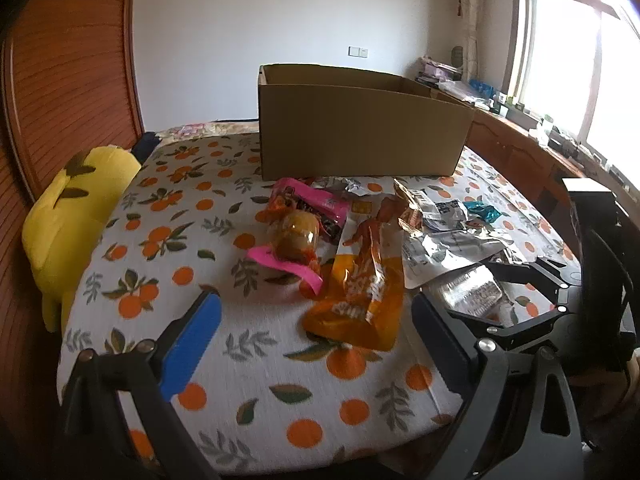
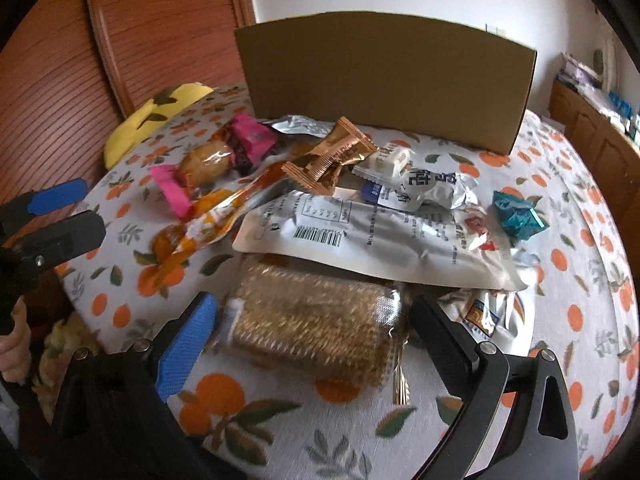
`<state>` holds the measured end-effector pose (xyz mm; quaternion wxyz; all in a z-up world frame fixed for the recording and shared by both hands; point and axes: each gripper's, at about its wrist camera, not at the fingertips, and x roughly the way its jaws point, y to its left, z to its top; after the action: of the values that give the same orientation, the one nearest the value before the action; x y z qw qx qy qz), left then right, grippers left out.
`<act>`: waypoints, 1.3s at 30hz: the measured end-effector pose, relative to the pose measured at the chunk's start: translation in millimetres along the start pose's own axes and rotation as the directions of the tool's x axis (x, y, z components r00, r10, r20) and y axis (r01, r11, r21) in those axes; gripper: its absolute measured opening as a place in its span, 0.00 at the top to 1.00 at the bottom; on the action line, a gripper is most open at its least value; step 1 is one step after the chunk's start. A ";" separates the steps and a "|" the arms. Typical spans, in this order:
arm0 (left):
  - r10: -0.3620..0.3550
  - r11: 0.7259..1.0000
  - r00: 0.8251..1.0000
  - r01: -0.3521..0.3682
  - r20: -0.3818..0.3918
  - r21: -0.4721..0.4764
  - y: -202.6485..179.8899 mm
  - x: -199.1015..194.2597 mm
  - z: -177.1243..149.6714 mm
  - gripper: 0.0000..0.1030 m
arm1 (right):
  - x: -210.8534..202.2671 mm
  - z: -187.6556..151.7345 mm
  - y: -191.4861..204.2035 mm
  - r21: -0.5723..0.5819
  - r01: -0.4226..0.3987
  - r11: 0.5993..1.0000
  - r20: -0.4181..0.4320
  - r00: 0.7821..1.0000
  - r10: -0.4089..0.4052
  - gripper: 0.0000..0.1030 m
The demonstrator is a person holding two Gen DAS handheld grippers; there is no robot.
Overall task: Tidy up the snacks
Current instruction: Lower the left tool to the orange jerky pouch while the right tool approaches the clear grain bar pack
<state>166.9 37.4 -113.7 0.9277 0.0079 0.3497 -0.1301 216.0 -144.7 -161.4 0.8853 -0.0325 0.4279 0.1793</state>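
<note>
A pile of snack packs lies on the orange-print tablecloth (image 1: 168,216) in front of an open cardboard box (image 1: 352,132), which also shows in the right wrist view (image 2: 384,80). My left gripper (image 1: 316,332) is open, its jaws either side of the near end of an orange pouch (image 1: 360,296). A pink-wrapped bun pack (image 1: 298,236) lies behind it. My right gripper (image 2: 312,336) is open, its jaws straddling a clear pack of brown biscuits (image 2: 312,320) without touching it. Beyond lie a large silver-white bag (image 2: 376,236), a copper wrapper (image 2: 332,156) and a teal wrapper (image 2: 518,216).
A yellow plush pillow (image 1: 76,216) lies at the table's left edge by a wooden slatted door (image 1: 68,60). A wooden cabinet with clutter (image 1: 532,136) runs under the window at right. The left gripper shows at the left of the right wrist view (image 2: 60,216).
</note>
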 end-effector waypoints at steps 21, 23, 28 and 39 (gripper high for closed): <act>-0.153 0.965 0.973 0.185 -0.174 0.186 -32.5 64.7 19.1 0.27 | -8.2 -14.6 0.4 -0.048 0.068 0.997 0.027 0.997 -0.067 0.17; -0.149 0.966 0.970 0.185 -0.194 0.182 -34.2 71.2 21.1 0.29 | -8.4 -15.5 1.1 -0.053 0.069 0.996 0.035 0.997 -0.067 0.17; -0.107 0.966 0.972 0.151 -0.209 0.208 -36.2 79.8 24.7 0.47 | -9.5 -17.3 1.3 -0.050 0.068 0.996 0.051 0.997 -0.065 0.17; -0.078 0.964 0.965 0.136 -0.250 0.226 -39.5 88.3 32.0 0.42 | -11.4 -20.2 1.5 -0.049 0.068 0.997 0.066 0.996 -0.065 0.16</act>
<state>241.6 -25.0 -144.0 0.8626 0.1174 0.4401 -0.2201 194.0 -150.9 -165.2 0.9029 -0.0633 0.3932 0.1616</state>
